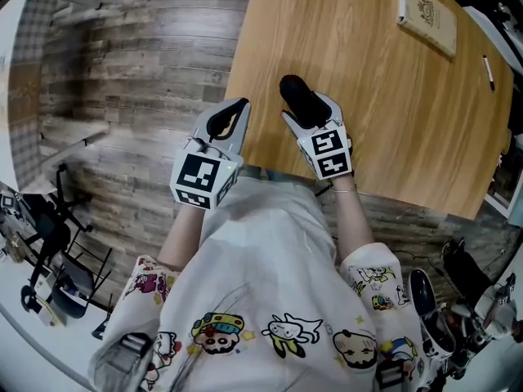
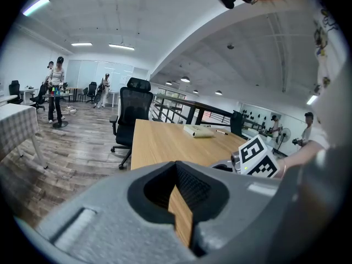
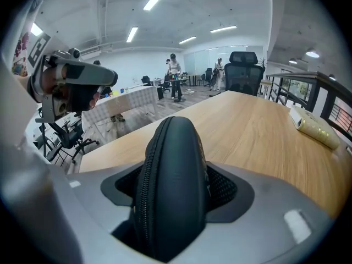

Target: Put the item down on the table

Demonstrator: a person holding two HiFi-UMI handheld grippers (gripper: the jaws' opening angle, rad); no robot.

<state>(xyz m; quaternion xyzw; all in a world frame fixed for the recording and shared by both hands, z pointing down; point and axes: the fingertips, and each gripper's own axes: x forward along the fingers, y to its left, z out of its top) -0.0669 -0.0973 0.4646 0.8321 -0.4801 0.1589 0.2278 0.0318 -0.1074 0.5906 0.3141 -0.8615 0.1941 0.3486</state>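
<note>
Black zippered oval case | right gripper clamps it wide over wooden table | left gripper closed, empty | risk: released edge-on, it topples.

Wooden table, grey plank floor

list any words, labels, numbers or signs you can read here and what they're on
No words or numbers can be read.
cream box on the table: dark emblem and print, too small to read.
Cubes on the left gripper and right gripper: black-and-white square markers, no letters.
shirt: cartoon figures, no legible words.
</note>
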